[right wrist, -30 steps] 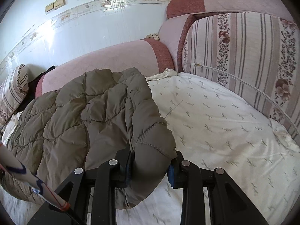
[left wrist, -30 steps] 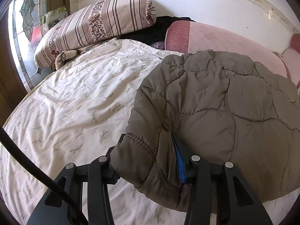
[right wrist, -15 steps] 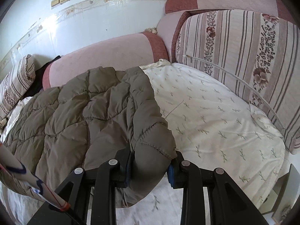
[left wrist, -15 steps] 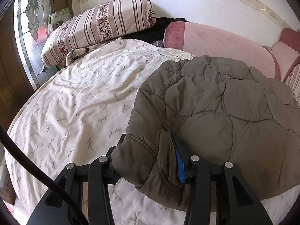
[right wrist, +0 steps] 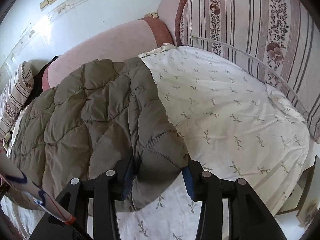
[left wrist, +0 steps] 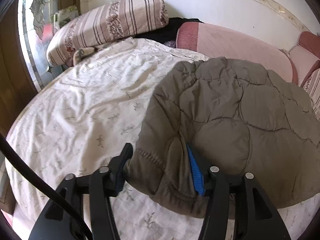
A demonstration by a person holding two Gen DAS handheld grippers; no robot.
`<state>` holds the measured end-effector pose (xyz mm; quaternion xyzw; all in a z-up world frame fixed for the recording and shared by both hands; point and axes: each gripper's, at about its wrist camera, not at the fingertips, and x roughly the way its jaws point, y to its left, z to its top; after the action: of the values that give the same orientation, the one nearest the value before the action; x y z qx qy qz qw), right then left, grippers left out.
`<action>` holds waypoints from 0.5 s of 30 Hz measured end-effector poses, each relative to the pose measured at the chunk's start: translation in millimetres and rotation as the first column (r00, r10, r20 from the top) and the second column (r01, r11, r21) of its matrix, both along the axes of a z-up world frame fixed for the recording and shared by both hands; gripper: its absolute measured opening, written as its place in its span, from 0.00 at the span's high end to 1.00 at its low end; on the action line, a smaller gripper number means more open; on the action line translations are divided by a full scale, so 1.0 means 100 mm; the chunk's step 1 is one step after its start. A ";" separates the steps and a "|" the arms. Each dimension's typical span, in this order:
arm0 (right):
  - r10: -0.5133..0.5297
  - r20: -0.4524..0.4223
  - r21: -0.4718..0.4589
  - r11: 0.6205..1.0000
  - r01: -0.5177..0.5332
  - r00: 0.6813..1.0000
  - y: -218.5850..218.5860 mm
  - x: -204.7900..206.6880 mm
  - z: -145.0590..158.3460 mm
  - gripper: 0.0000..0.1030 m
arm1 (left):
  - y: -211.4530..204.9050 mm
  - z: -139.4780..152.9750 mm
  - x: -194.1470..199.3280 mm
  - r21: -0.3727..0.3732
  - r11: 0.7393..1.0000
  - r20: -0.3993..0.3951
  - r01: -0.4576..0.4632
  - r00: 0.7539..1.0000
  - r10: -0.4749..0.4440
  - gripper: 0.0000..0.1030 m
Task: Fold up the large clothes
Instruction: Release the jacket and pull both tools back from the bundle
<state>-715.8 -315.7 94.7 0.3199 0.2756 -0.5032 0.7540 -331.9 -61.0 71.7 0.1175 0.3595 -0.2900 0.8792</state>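
An olive quilted jacket (left wrist: 230, 124) lies folded on the round bed (left wrist: 80, 110). Its near left corner sits between the fingers of my left gripper (left wrist: 158, 172), whose jaws are opening. The blue right pad (left wrist: 195, 172) is tucked into a crease of the padding, and the left finger stands just off the fabric. In the right wrist view the jacket (right wrist: 90, 110) covers the left half of the bed (right wrist: 230, 110). The jacket's near right corner bulges between the fingers of my right gripper (right wrist: 158, 180). Those jaws are opening too, with small gaps at both pads.
Pink padded cushions (left wrist: 230, 42) and striped floral pillows (left wrist: 112, 26) ring the far side of the bed. A large striped cushion (right wrist: 250, 20) stands at the right. A black garment (left wrist: 160, 32) lies at the back. A cable (left wrist: 30, 172) crosses the left view.
Both grippers have drawn back toward the near edge of the bed with the jacket corners. Their jaws have spread, loosening on the padding.
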 end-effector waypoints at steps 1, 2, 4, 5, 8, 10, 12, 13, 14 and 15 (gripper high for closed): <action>0.000 0.003 -0.003 1.000 0.000 1.000 0.03 -0.01 0.03 0.55 | 0.04 0.04 -0.02 -0.005 1.000 0.020 -0.006 1.000 0.006 0.48; -0.001 0.006 -0.007 1.000 0.001 1.000 0.05 -0.02 0.05 0.54 | 0.07 0.10 -0.06 -0.016 1.000 0.044 -0.008 0.999 0.009 0.48; -0.009 0.008 -0.019 1.000 0.009 1.000 0.09 -0.06 0.11 0.52 | 0.12 0.23 -0.13 -0.034 0.999 0.091 -0.003 0.996 0.006 0.47; -0.017 0.005 -0.032 0.999 0.017 1.000 0.12 -0.08 0.16 0.51 | 0.14 0.30 -0.18 -0.044 0.999 0.114 0.006 0.994 -0.001 0.47; -0.031 0.007 -0.114 0.993 0.031 1.000 0.21 -0.11 0.37 0.51 | 0.16 0.51 -0.32 -0.072 0.997 0.177 0.034 0.984 -0.021 0.46; -0.013 0.018 -0.161 0.987 0.016 1.000 0.29 -0.10 0.54 0.51 | 0.15 0.62 -0.41 -0.091 0.994 0.190 0.060 0.981 -0.042 0.45; 0.038 0.040 -0.193 0.981 -0.030 0.998 0.39 -0.03 0.69 0.51 | 0.14 0.70 -0.47 -0.102 0.991 0.194 0.082 0.979 -0.061 0.45; 0.063 0.046 -0.206 0.977 -0.052 0.997 0.46 0.02 0.76 0.51 | 0.13 0.73 -0.51 -0.107 0.990 0.195 0.094 0.978 -0.071 0.45; 0.088 0.053 -0.219 0.973 -0.075 0.995 0.53 0.07 0.81 0.51 | 0.13 0.76 -0.55 -0.114 0.988 0.197 0.105 0.977 -0.081 0.45; 0.118 0.060 -0.232 0.967 -0.102 0.991 0.60 0.13 0.87 0.51 | 0.13 0.79 -0.59 -0.118 0.987 0.200 0.112 0.976 -0.087 0.45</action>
<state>-703.2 -256.2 181.5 0.2336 0.2053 -0.4768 0.8221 -391.1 -47.7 150.5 0.1062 0.2463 -0.3434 0.9001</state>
